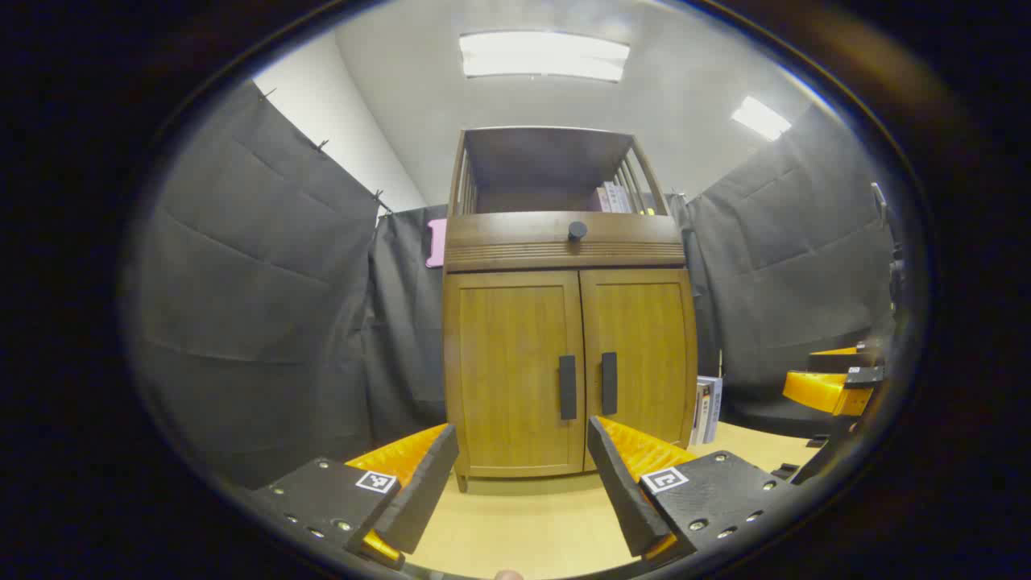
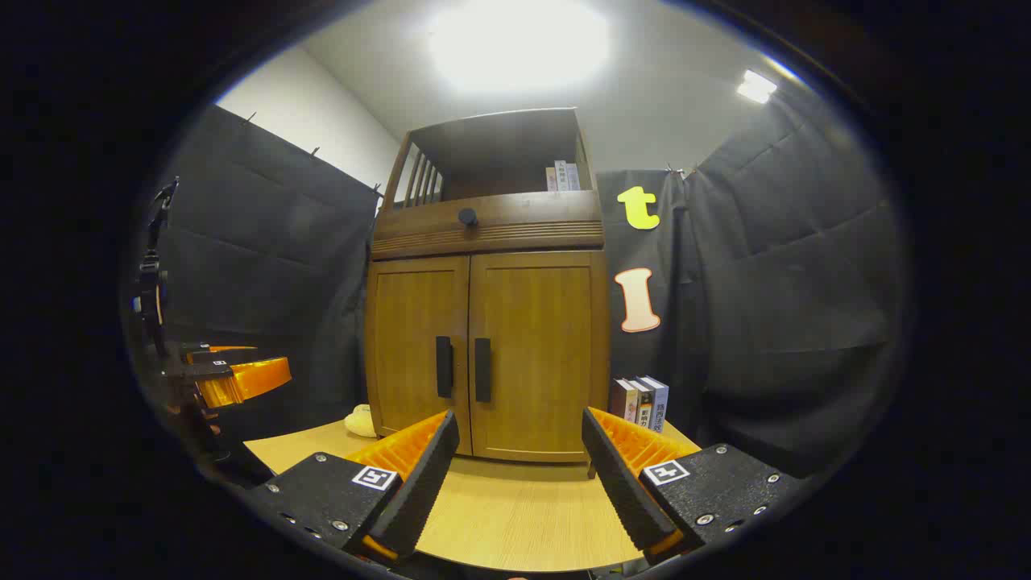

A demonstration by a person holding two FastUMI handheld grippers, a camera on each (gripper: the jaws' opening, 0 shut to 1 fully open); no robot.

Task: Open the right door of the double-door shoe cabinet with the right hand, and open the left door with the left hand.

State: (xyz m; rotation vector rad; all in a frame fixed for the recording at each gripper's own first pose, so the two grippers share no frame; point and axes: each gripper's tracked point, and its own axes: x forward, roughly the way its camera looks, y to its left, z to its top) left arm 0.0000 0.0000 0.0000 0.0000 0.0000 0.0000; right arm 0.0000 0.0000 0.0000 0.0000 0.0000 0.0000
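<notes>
In the left gripper view, the cabinet (image 1: 568,322) stands at frame centre on the tabletop (image 1: 532,524), both doors closed. The left gripper (image 1: 523,475) is spread, holding nothing, well short of the left handle (image 1: 568,387), which lies straight ahead and runs upright.

In the right gripper view, the right gripper (image 2: 519,475) is likewise spread and empty. The right handle (image 2: 482,370), upright too, sits ahead, slightly left of centre.
</notes>
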